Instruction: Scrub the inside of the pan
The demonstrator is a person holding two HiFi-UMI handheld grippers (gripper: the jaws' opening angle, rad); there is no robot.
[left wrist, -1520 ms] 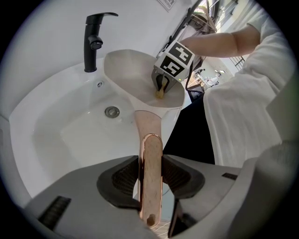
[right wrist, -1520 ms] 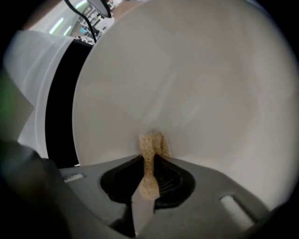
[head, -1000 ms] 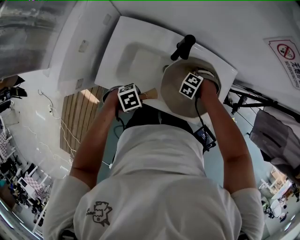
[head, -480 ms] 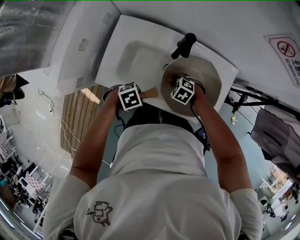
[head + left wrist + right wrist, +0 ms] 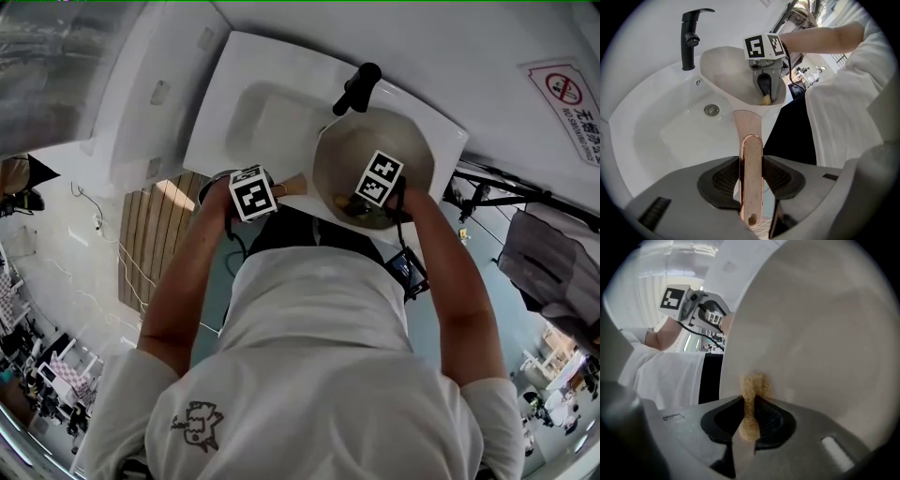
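Observation:
A beige pan (image 5: 375,141) is held tilted over the right end of a white sink (image 5: 272,112). Its wood-toned handle (image 5: 751,159) runs between the jaws of my left gripper (image 5: 751,177), which is shut on it. My right gripper (image 5: 749,414) is inside the pan, shut on a small tan sponge (image 5: 753,389). The sponge presses against the pan's pale inner wall (image 5: 825,343). In the left gripper view the right gripper (image 5: 764,91) reaches down into the pan (image 5: 726,70) with the sponge (image 5: 765,99) at its tip.
A black faucet (image 5: 358,86) stands at the sink's back edge, just beyond the pan's rim. The drain (image 5: 711,110) lies in the basin left of the pan. A white wall (image 5: 450,47) runs behind the sink, and the person's torso is close to its front.
The right gripper slid left across the pan's inside with the sponge, then back right and nearer. The left gripper kept its hold on the handle with little movement.

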